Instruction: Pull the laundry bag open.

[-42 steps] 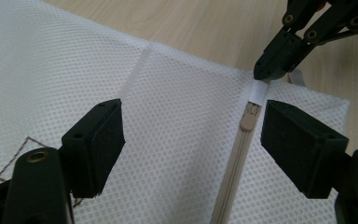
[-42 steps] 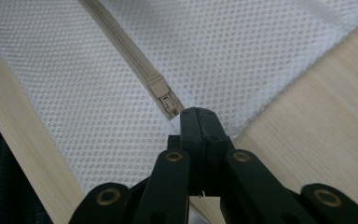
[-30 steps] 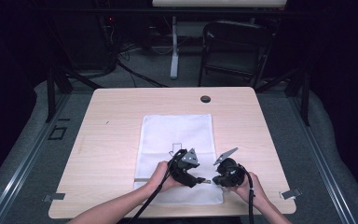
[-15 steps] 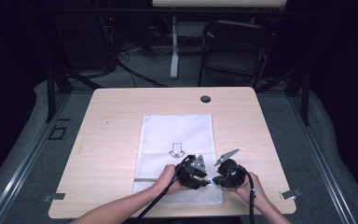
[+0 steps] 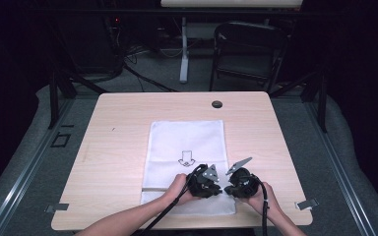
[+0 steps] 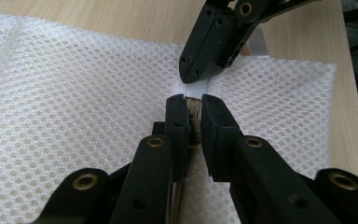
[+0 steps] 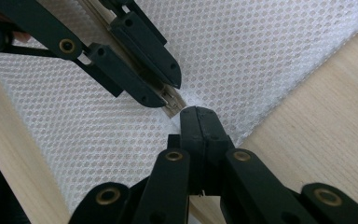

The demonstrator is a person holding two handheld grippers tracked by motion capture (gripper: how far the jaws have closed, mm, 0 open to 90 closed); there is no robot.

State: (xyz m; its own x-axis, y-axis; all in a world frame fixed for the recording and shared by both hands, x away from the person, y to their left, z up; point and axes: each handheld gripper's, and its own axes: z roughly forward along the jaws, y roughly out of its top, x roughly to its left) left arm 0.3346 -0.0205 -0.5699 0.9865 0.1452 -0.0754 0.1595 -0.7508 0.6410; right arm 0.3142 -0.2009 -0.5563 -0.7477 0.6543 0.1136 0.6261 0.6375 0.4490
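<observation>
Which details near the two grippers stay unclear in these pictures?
- High view: the white mesh bag near edge, covered by hands and grippers.
- Left gripper view: the zipper pull, mostly hidden between the left gripper jaws.
- Right gripper view: what the right gripper pinches, hidden by shut jaws.

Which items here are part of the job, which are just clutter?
In the job:
- white mesh bag
- zipper pull
- left tool
- right tool

Lying about:
- folding chair
- table's cable grommet

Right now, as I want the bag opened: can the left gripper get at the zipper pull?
Probably yes: the left gripper has its fingers, just closing, already pinching the zipper pull; nothing blocks it.
</observation>
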